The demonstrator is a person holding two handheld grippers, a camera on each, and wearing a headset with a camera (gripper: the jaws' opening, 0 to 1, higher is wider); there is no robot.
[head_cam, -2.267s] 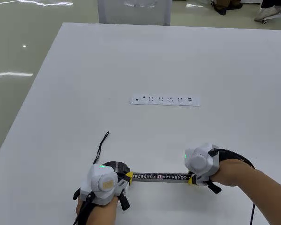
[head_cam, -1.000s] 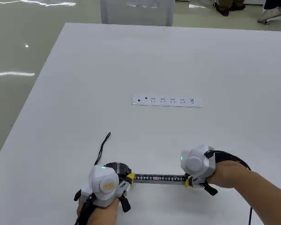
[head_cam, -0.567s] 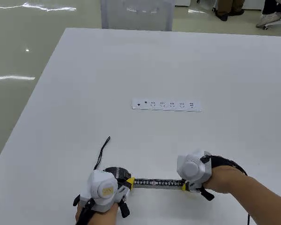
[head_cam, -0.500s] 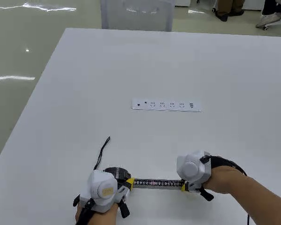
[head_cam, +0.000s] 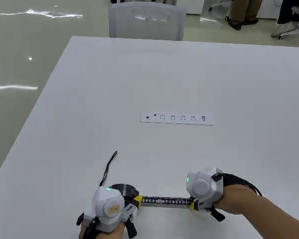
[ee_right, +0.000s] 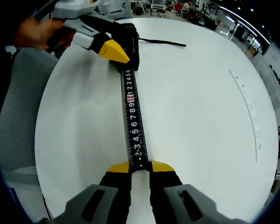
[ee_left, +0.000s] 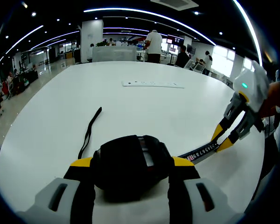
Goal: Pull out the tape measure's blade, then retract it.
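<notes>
The black tape measure case [ee_left: 129, 156] lies at the near edge of the white table [head_cam: 154, 74], with my left gripper [ee_left: 131, 164] shut around it; in the head view the case [head_cam: 123, 189] sits just ahead of that gripper [head_cam: 129, 199]. A short stretch of blade [ee_right: 133, 116] runs out flat over the table to my right gripper [ee_right: 140, 165], which is shut on the blade's end. From above, the blade [head_cam: 167, 201] spans between the case and the right gripper [head_cam: 192, 204]. The case's black wrist strap [head_cam: 108, 167] trails away across the table.
A flat white power strip [head_cam: 175, 118] lies in the middle of the table, well beyond the grippers. A grey chair [head_cam: 146, 20] stands at the far edge. The table's near edge is right behind both hands.
My right gripper has moved left toward the case with the blade end in it, so the exposed blade is shorter. The left gripper has kept its hold on the case.
</notes>
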